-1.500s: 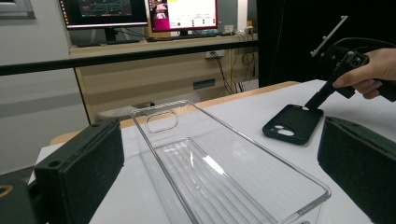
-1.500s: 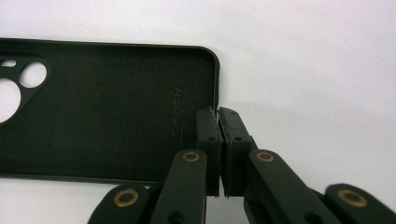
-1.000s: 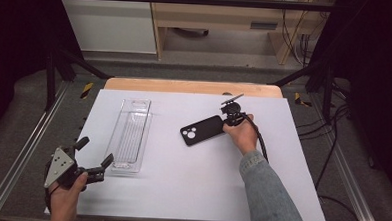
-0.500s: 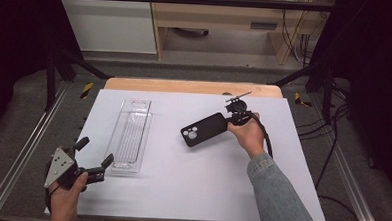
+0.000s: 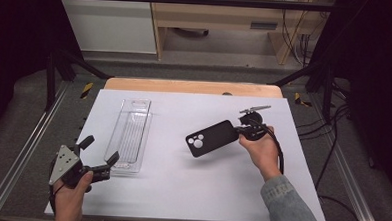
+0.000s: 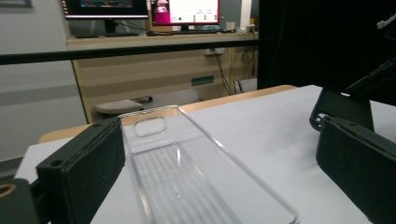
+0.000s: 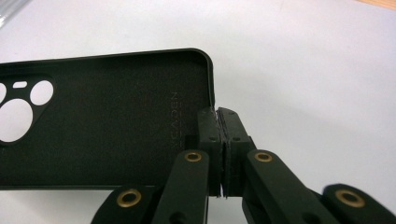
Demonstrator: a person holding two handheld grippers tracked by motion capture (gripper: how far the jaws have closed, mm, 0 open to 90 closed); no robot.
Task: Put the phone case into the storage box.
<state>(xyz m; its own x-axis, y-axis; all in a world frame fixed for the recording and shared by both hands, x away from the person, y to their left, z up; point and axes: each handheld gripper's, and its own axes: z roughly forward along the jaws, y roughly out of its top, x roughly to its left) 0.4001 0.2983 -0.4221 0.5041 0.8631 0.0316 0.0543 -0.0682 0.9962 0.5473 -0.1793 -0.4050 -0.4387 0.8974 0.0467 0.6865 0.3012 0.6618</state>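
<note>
Above the bench (image 5: 190,190), the right hand-held gripper (image 5: 239,131) pinches a black phone case (image 5: 212,138); the left hand-held gripper (image 5: 100,156) stays spread beside the clear tray (image 5: 131,132). Next, I think, the case goes in.

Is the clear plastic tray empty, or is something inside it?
Empty. The clear tray shows only its ribbed floor; the black phone case is apart, in the right gripper.

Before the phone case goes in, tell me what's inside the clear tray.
Nothing: the clear tray shows bare ribbed plastic, and the white table shows through. Its near end sits behind the left gripper.
</note>
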